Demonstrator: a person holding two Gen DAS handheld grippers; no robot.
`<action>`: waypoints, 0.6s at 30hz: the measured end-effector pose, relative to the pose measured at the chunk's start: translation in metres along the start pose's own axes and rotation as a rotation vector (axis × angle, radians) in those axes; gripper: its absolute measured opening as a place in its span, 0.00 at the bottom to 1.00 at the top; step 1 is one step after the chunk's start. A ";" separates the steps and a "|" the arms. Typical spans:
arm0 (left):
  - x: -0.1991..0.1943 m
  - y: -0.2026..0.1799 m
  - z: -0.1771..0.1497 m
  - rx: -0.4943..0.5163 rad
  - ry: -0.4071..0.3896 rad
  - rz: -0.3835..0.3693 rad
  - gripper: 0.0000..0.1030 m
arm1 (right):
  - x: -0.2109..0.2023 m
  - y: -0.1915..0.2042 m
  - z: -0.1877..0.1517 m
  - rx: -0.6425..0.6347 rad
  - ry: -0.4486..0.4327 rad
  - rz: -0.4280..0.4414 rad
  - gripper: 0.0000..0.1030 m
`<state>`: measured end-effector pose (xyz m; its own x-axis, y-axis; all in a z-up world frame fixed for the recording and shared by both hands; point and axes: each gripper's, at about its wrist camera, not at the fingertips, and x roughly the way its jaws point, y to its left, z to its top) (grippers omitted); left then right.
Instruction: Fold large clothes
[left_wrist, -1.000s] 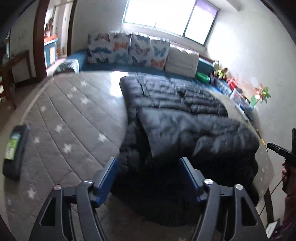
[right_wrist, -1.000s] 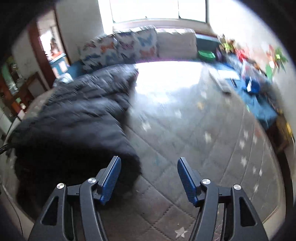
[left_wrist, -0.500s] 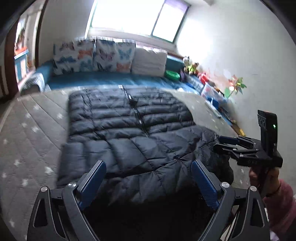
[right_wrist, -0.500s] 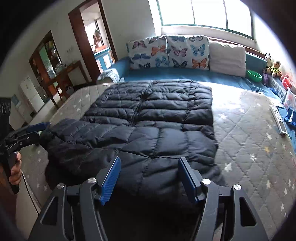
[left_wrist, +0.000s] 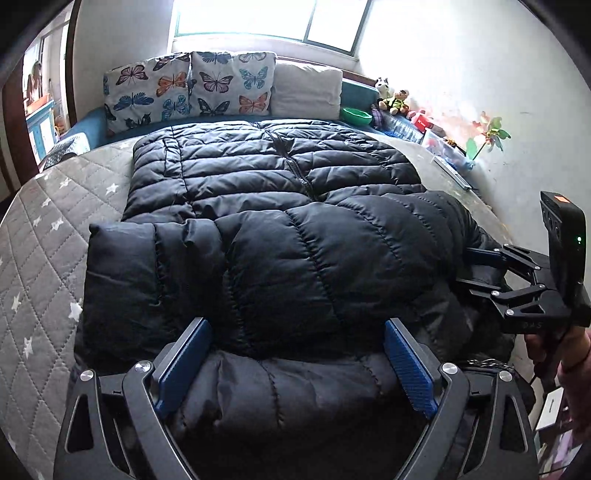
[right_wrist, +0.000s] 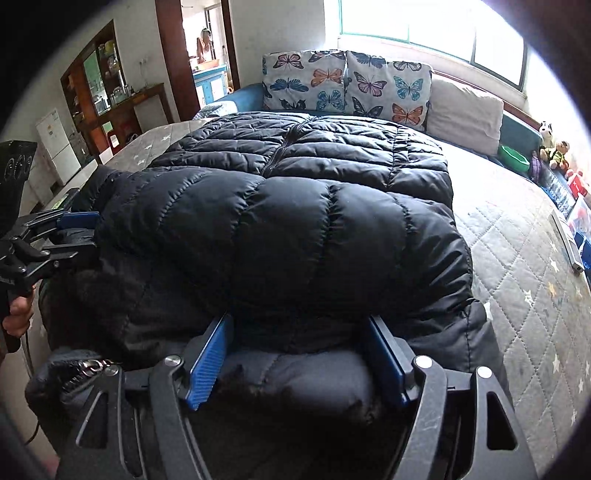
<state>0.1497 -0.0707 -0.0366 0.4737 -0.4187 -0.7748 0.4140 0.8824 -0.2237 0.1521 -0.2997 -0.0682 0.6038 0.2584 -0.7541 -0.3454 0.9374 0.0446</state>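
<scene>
A big black puffer coat (left_wrist: 280, 206) lies zipped on the bed, with its near part folded back over itself into a thick roll (right_wrist: 280, 236). My left gripper (left_wrist: 295, 354) stands wide open low over the near edge of the fold, and dark fabric bulges between its blue pads. My right gripper (right_wrist: 297, 354) sits at the same edge further right. Its jaws are opening, the coat's padding still lies between them, and I cannot tell whether the pads touch it. Each gripper shows in the other's view: the right gripper (left_wrist: 476, 269) and the left gripper (right_wrist: 74, 236), both at the coat's sides.
The grey star-quilted mattress (left_wrist: 40, 236) shows bare on both sides of the coat. Butterfly pillows (left_wrist: 192, 88) and a cream pillow (left_wrist: 306, 88) line the head end. A green bowl (left_wrist: 356, 115), soft toys (right_wrist: 554, 147) and boxes run along the right wall. A doorway (right_wrist: 207, 44) and a wooden cabinet (right_wrist: 103, 85) stand at the left.
Both views swung round from the bed's sides to face the coat head-on and came down to its near folded edge. Both pairs of jaws spread wider.
</scene>
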 end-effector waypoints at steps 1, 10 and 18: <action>0.002 0.001 -0.001 -0.003 -0.001 -0.002 0.98 | 0.000 0.000 -0.002 0.002 -0.003 0.002 0.77; 0.012 0.000 -0.001 0.008 0.003 0.003 1.00 | 0.007 0.000 -0.005 0.015 -0.022 -0.001 0.78; 0.014 -0.003 0.000 0.015 0.000 0.003 1.00 | 0.006 0.002 -0.005 0.005 -0.015 -0.015 0.78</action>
<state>0.1553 -0.0790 -0.0468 0.4750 -0.4163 -0.7753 0.4242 0.8802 -0.2127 0.1517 -0.2970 -0.0760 0.6194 0.2472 -0.7451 -0.3321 0.9425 0.0365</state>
